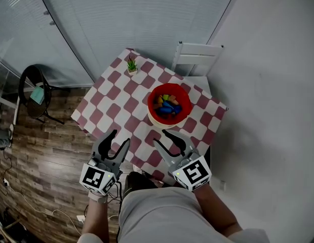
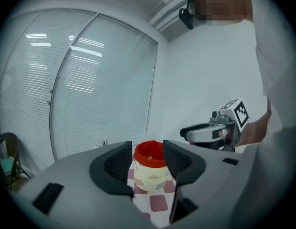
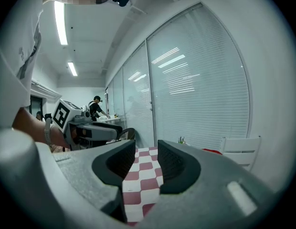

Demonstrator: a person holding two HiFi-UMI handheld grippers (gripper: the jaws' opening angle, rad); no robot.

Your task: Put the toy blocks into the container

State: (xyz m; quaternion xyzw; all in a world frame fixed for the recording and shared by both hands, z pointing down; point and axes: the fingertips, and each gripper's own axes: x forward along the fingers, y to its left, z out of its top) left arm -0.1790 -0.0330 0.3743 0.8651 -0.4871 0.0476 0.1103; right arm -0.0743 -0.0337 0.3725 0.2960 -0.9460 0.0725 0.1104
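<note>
**Currently: Both Grippers Empty, Blocks Seated in the Container**

Nearest the operator, the left gripper (image 1: 120,137) and the right gripper (image 1: 161,136) hover over the near edge of the checked table (image 1: 121,97). Each has its jaws spread part-way and pinches nothing. The left gripper view shows the container only in the distance through the gap, and the right gripper view shows only checked cloth.

Further out, at mid-table, stands the container (image 1: 169,88), a red-rimmed tub. The toy blocks (image 1: 167,107) lie heaped inside it. No loose block shows on the cloth, so the task appears complete or nearly so.

Handling estimate:
- The blocks look small, rigid, light and smooth-faced. Grip across two flat opposite faces, since a corner grip would probably slip.
- The tub looks light and easy to tip. Take it at the rim or steady the wall.

View differences:
- Only the head view looks into the tub and shows its contents.
- Only the left gripper view shows the cream side wall (image 2: 150,173).
- Only the right gripper view shows a distant person (image 3: 96,106) at a desk.

Beyond the tub, a potted plant (image 1: 131,65) sits at the far corner of the table. A white chair (image 1: 197,57) stands behind it.
</note>
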